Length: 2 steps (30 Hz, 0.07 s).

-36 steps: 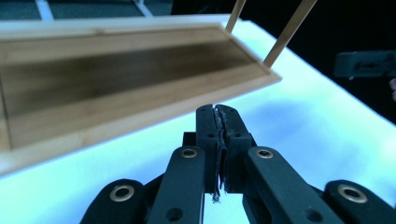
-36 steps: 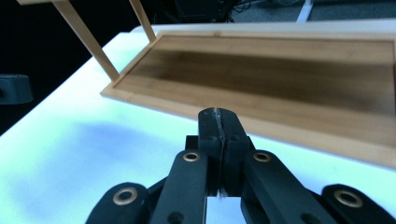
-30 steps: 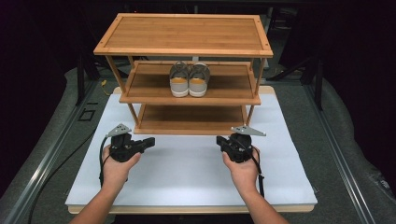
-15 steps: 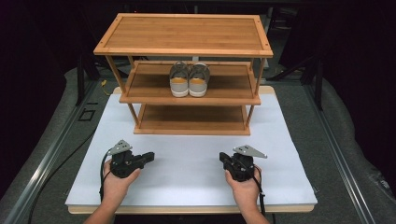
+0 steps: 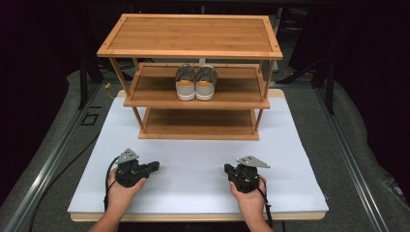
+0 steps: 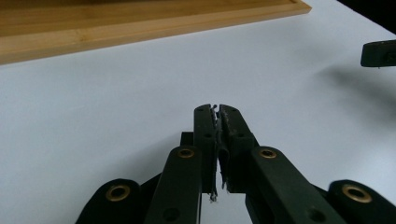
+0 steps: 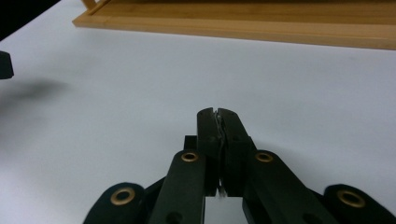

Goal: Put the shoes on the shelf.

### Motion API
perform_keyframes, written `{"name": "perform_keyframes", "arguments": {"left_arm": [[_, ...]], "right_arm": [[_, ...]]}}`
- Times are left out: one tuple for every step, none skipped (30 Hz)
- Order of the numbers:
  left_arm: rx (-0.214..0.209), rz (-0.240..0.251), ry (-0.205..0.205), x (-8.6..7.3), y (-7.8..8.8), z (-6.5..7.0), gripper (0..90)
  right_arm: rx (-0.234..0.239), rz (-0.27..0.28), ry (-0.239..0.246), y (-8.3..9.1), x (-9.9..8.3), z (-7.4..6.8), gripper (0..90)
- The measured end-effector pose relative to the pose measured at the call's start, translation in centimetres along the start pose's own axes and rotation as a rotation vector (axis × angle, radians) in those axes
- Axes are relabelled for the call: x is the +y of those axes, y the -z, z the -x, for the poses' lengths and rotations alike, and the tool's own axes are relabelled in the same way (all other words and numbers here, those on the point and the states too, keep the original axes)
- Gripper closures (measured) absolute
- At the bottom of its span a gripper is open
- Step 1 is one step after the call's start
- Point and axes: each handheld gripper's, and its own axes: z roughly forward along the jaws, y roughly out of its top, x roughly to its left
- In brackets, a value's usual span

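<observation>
The left gripper (image 5: 153, 167) and right gripper (image 5: 226, 169), both closed and empty, rest low over the white desk (image 5: 203, 159), tips pointing toward each other, before the wooden rack (image 5: 193, 104) holding 2 shoes (image 5: 196, 83) heels-out.

I read no text, label, brand, number or sign anywhere: none on my tools, the shoes, the rack or the counter.

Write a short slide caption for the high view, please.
Two hand-held grippers, left gripper and right gripper, both shut, rest on a white board before a wooden rack holding shoes.
</observation>
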Motion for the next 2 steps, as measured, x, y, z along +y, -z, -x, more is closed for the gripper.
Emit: {"name": "perform_keyframes", "arguments": {"left_arm": [[0.001, -0.003, -0.001, -0.05, -0.05, 0.02, 85.8], [0.003, -0.002, -0.002, -0.1, -0.1, 0.06, 85.8]], "right_arm": [[0.006, -0.007, 0.009, -0.08, -0.04, -0.14, 88.4], [0.01, -0.008, 0.009, -0.11, -0.04, -0.26, 88.4]]}}
